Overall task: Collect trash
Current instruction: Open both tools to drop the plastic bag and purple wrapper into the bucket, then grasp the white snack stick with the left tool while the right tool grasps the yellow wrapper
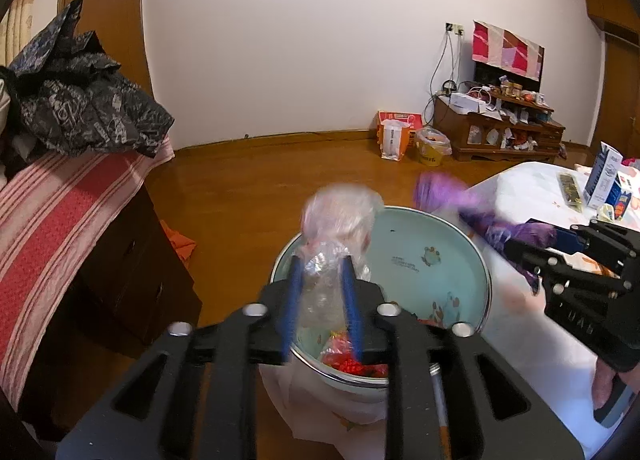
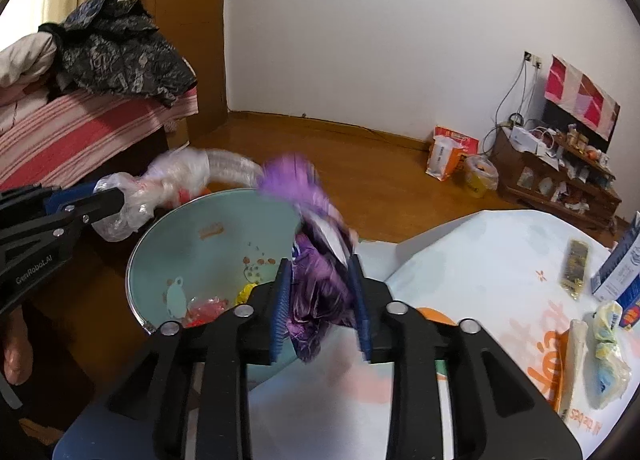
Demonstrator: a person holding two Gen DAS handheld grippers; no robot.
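A pale green enamel basin sits beside the white table; it also shows in the right wrist view. Red wrappers lie at its bottom. My left gripper is shut on a crumpled clear plastic bag and holds it over the basin's rim. My right gripper is shut on a purple wrapper at the basin's table-side edge. The purple wrapper and right gripper show in the left wrist view. The left gripper with the clear bag shows at left.
The white table holds a blue-white carton, a dark wrapper, a crumpled yellow-blue bag and an orange-print bag. A dresser with a striped cloth stands left. Bags and a TV stand stand at the far wall.
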